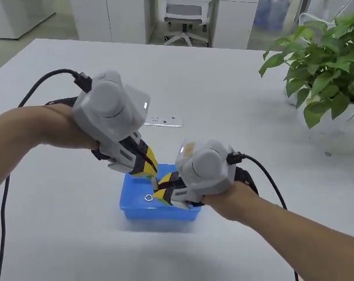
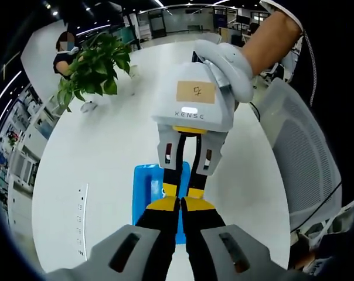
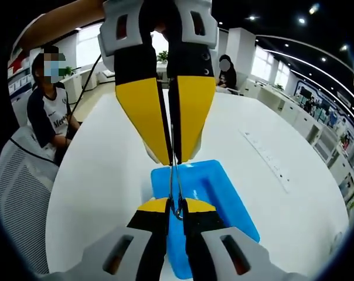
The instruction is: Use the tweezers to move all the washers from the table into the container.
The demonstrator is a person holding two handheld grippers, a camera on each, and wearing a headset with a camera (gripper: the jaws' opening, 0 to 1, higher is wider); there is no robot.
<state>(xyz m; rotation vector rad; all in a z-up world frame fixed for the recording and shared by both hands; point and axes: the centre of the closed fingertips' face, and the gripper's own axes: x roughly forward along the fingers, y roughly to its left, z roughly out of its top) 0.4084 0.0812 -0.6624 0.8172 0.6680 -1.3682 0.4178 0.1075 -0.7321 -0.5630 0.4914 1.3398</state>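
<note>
A blue container sits on the white table, and a small washer lies inside it. Both grippers hang over the container, tip to tip. My left gripper comes in from the left with its yellow jaws closed on thin metal tweezers. The tweezers run down into the closed jaws of my right gripper. A small ring shows at the tweezers' tip, just over the container. In the left gripper view, my left gripper meets the right gripper above the container.
A potted plant stands at the table's right edge. A white power strip lies behind the grippers. An office chair is beyond the far edge. Black cables trail from both grippers. A seated person is off to one side.
</note>
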